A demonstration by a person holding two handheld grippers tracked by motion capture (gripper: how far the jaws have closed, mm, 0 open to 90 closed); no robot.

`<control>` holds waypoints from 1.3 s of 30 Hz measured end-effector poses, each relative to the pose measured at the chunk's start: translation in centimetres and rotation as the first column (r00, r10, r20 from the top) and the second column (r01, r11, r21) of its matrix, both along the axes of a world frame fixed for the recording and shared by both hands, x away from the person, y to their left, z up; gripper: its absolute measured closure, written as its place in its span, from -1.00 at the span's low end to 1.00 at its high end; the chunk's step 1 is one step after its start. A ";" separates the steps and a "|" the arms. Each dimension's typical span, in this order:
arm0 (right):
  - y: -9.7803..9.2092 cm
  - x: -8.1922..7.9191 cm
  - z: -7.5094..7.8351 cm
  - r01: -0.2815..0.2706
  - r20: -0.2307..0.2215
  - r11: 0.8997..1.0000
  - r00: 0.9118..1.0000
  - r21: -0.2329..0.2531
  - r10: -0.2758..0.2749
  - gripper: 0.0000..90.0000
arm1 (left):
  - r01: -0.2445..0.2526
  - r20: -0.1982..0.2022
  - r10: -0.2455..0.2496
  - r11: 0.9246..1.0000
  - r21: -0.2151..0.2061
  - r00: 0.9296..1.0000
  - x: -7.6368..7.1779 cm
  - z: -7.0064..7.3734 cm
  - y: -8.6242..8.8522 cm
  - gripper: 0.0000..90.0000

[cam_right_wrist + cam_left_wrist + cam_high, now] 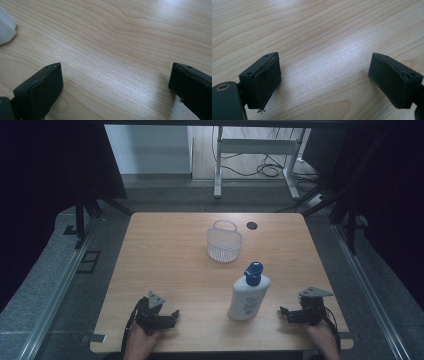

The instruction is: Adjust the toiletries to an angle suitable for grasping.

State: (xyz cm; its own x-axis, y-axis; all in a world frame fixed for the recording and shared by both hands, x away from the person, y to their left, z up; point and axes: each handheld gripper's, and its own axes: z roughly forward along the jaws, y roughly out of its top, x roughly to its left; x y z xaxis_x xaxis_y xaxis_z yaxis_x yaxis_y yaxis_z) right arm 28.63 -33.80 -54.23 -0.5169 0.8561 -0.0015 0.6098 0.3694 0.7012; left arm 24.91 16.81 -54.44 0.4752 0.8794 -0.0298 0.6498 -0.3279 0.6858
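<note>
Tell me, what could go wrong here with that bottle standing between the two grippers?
The tall white plastic bottle with the blue pump top stands upright, so a sideways nudge from the right gripper could tip it. Its rounded body might slip between open jaws. The white mesh basket looks light; it may slide if bumped.

I saw a light wooden table (165,265) with a round cable hole (252,225) near its far edge. On it a white mesh basket (224,242) stood, and a white lotion bottle (248,292) with a blue pump lay nearer me, apart from it.
</note>
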 end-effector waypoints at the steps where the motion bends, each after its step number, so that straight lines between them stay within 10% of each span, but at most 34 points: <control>1: 0.0 0.0 0.0 0.000 0.000 1.000 1.000 0.000 0.000 -1.00 | 0.000 0.000 0.000 1.000 0.000 1.000 0.0 0.0 0.0 -0.76; 39: -0.1 -0.2 0.3 -0.047 -0.003 0.999 0.999 0.004 0.047 -0.83 | 0.000 0.000 0.000 1.000 0.000 1.000 0.0 0.0 0.0 -0.76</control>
State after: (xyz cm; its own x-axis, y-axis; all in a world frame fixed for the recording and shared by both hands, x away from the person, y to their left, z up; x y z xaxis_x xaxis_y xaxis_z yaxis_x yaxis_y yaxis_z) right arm 28.39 -33.91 -53.88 -0.5562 0.8310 0.0037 0.5945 0.3947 0.7006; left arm 24.92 16.82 -54.44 0.4753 0.8793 -0.0301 0.6498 -0.3278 0.6858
